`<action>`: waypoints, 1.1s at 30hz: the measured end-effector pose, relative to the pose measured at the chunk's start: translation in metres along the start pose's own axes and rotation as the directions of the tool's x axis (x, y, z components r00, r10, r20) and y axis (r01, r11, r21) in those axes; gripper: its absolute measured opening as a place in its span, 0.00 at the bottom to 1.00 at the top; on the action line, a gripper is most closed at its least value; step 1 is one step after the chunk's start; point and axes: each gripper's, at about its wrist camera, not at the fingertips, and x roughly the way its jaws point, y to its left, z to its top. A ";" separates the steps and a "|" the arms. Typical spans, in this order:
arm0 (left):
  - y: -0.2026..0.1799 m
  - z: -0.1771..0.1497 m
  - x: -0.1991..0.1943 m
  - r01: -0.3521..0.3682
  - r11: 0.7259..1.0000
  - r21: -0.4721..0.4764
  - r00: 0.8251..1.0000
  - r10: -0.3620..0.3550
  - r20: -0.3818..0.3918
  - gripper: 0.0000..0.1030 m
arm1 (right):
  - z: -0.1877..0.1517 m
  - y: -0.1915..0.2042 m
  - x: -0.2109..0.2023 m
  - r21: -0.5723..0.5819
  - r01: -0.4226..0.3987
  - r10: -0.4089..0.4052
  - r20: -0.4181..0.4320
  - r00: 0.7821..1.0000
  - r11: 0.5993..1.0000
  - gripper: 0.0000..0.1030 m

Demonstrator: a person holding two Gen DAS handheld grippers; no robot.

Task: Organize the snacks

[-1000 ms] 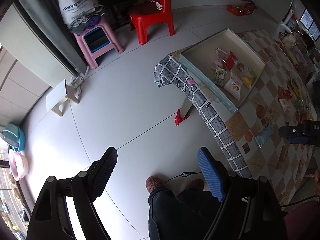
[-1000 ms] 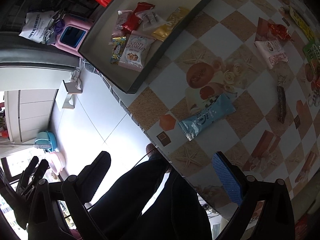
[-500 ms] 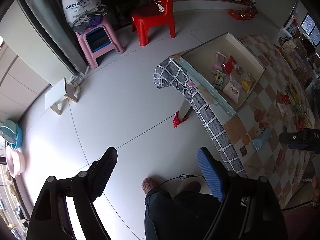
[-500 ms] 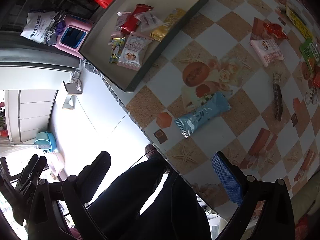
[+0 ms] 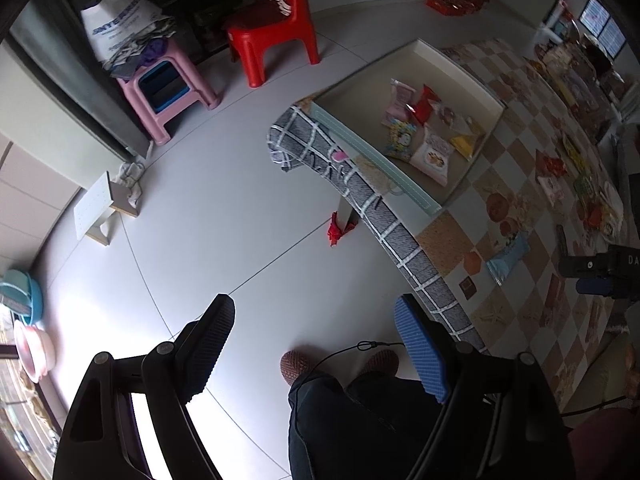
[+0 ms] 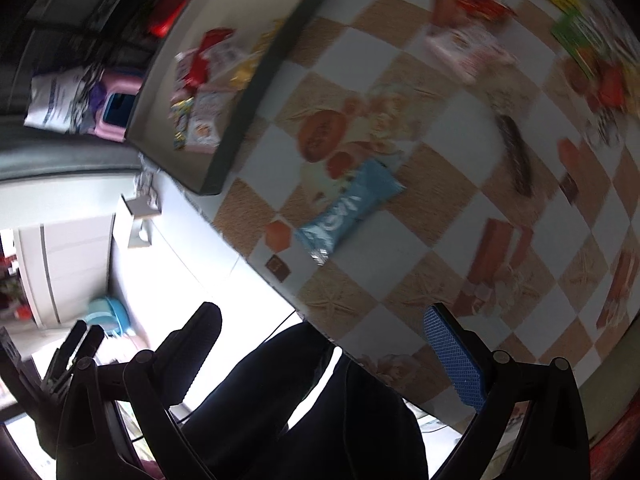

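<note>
Right hand-held gripper (image 6: 322, 356) swings over tabletop (image 6: 452, 128), view blurred; blue snack packet (image 6: 350, 210) now nearer, outside tray (image 6: 256, 80). Both hand-held grippers released, empty; left hand-held gripper (image 5: 314, 346) over floor. Pickup likely next.

Grey tiled floor (image 5: 224, 216), red chair (image 5: 276, 28), pink stool (image 5: 168, 88)

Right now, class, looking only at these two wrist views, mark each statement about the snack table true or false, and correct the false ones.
1. The blue snack packet lies inside the tray. False: it lies on the tablecloth, outside the tray.
2. The tray already holds several snack packets. True.
3. The left gripper is clamped on a packet. False: its jaws stand open, nothing between them.
4. The right gripper is open and empty. True.
5. A red chair stands on the floor beyond the table. True.
</note>
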 end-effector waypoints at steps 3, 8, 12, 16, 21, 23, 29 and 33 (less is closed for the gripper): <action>-0.019 0.006 0.009 -0.001 0.998 0.069 0.999 0.004 -0.033 0.83 | -0.008 -0.026 -0.001 0.077 -0.025 0.024 0.010 1.000 0.997 0.99; -0.058 0.021 0.017 -0.012 0.976 0.217 0.998 0.025 -0.056 0.83 | -0.032 -0.088 -0.004 0.268 -0.074 0.065 0.043 0.997 0.961 0.99; -0.095 0.039 0.016 0.003 0.940 0.341 0.999 0.013 -0.046 0.83 | -0.056 -0.131 -0.005 0.407 -0.102 0.079 0.074 0.994 0.908 0.99; -0.137 0.053 0.020 0.029 0.884 0.466 0.999 -0.007 -0.050 0.83 | -0.081 -0.166 -0.002 0.534 -0.134 0.093 0.104 0.990 0.835 0.99; -0.180 0.066 0.031 0.064 0.805 0.590 0.998 -0.036 -0.060 0.83 | -0.103 -0.192 0.003 0.648 -0.158 0.084 0.143 0.986 0.745 0.99; -0.195 0.073 0.036 0.083 0.769 0.633 0.996 -0.055 -0.065 0.83 | -0.106 -0.197 0.006 0.676 -0.163 0.074 0.158 0.985 0.719 0.99; -0.236 0.095 0.058 0.150 0.646 0.748 0.989 -0.092 -0.119 0.83 | -0.123 -0.196 0.029 0.769 -0.159 0.066 0.151 0.986 0.620 0.99; -0.270 0.105 0.072 0.229 0.568 0.790 0.973 -0.129 -0.189 0.83 | -0.130 -0.184 0.040 0.791 -0.116 0.047 0.110 0.993 0.600 0.99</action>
